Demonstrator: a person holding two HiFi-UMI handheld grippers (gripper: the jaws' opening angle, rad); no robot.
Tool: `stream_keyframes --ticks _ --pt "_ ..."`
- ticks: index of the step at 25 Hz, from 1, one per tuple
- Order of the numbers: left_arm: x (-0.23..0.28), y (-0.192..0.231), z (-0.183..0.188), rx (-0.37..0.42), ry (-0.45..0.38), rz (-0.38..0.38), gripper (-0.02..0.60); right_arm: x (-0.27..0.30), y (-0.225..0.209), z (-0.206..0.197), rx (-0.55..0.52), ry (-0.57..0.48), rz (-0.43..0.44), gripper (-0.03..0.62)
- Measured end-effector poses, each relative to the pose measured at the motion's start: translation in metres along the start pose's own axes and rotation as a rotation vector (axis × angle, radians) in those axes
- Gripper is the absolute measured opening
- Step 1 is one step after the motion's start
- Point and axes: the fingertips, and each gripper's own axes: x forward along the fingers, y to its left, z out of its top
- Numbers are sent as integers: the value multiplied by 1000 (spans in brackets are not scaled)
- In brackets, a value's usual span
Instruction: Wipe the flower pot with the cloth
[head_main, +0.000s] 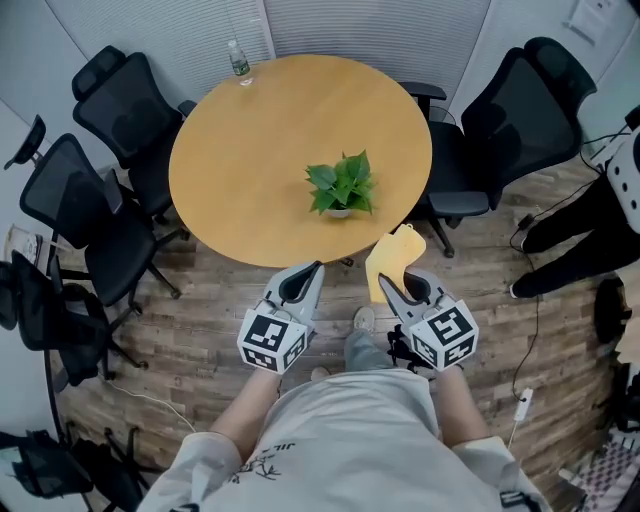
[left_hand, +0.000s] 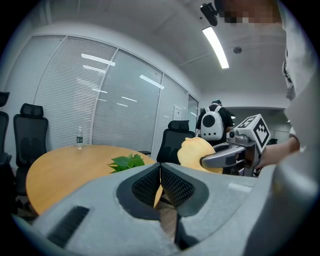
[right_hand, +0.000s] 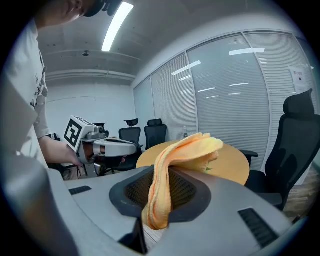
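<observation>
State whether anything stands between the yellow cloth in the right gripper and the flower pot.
Nothing visible does. The right gripper holds the yellow fabric cloth off the near edge of the round wooden table; only bare tabletop separates it from the small white flower pot.

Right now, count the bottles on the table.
1. The bottle stands at the far edge of the table, beyond the potted plant; nothing seems to hide another.

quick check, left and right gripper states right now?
Left gripper: closed, empty.
Right gripper: closed on the cloth.
</observation>
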Motion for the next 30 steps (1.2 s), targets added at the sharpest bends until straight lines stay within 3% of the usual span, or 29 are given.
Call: stream_keyframes --ticks 13,21,30 --pt "69 29 23 -5 1 58 11 31 -79 19 -15 19 63 61" --pt "95 49 26 -30 -14 131 11 52 -121 24 -28 33 102 61" --pt "104 61 27 -31 -16 168 12 70 -139 26 -25 36 130 61"
